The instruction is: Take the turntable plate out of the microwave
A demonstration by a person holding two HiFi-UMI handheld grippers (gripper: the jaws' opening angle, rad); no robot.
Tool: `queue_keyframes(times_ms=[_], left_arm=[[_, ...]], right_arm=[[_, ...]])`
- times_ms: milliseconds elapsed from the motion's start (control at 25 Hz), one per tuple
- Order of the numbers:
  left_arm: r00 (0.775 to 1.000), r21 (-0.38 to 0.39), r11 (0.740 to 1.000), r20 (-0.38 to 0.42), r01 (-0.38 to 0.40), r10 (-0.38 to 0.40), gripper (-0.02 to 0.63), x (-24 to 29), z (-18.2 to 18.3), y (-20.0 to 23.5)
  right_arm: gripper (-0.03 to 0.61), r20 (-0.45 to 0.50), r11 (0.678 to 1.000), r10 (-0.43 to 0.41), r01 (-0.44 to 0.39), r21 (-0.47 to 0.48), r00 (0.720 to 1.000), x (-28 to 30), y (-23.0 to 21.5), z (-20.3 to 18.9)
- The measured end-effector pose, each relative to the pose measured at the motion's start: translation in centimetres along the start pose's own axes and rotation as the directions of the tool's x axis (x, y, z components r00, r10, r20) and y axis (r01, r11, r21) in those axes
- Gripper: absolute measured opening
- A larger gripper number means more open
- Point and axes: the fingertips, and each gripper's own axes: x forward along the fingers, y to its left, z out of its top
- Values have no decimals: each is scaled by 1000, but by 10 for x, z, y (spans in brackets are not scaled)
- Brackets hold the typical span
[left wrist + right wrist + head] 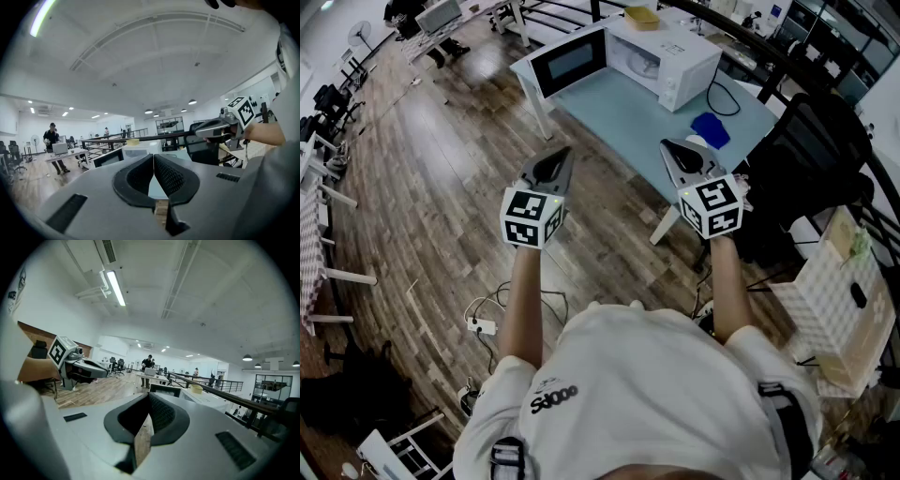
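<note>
Out over the wood floor, short of the pale blue table point(614, 122), we hold the left gripper point(565, 152) and the right gripper point(667, 146) side by side, each aimed at the white microwave point(680, 58) and well apart from it. Its door point(570, 59) hangs open, and the turntable plate point(643, 66) lies inside the cavity. A yellow item point(642, 17) sits on top, and a blue item point(710, 128) lies on the table near the right gripper.

Through the left gripper view we see its two pads pressed together with nothing between them, the microwave far beyond.

Through the right gripper view we see the same: pads closed and empty, the open door ahead in the distance.
</note>
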Motion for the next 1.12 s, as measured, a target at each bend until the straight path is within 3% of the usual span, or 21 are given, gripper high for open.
queue_keyframes(times_ms=[840, 1120], left_arm=[[993, -9, 994, -44, -107, 107, 18, 3, -15, -24], [993, -16, 994, -55, -103, 102, 18, 33, -29, 5]], right_arm=[[6, 36, 997, 71, -72, 26, 997, -7, -27, -21], [6, 15, 996, 65, -66, 65, 998, 34, -44, -34]])
